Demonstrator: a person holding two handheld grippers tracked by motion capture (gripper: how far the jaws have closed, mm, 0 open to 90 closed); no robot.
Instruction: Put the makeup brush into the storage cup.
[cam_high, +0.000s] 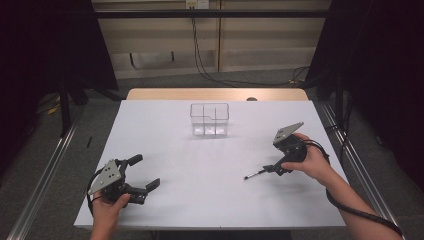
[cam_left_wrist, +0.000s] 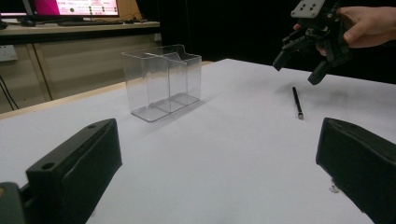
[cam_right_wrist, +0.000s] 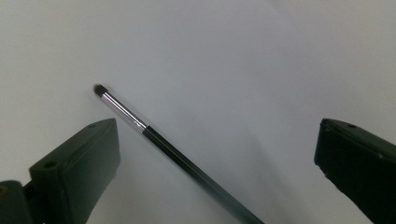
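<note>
A thin black brush (cam_high: 254, 174) with a silver ferrule lies flat on the white table (cam_high: 200, 200), right of centre. My right gripper (cam_high: 276, 169) hovers just over its handle end, open. In the right gripper view the brush (cam_right_wrist: 154, 140) runs diagonally between the two spread jaws of that gripper (cam_right_wrist: 215, 172), touching neither. My left gripper (cam_high: 146, 171) rests open near the front left of the table, holding nothing. The left gripper view looks past its own gripper (cam_left_wrist: 217, 163) to the brush (cam_left_wrist: 296, 102) and the right gripper (cam_left_wrist: 297, 69) above it.
A clear plastic container (cam_high: 210, 120) with inner dividers stands upright at the back centre of the table, seen also as the container (cam_left_wrist: 161, 81) in the left gripper view. A person's hand (cam_high: 310, 162) holds the right gripper. Metal rails (cam_high: 45, 170) run along both table sides.
</note>
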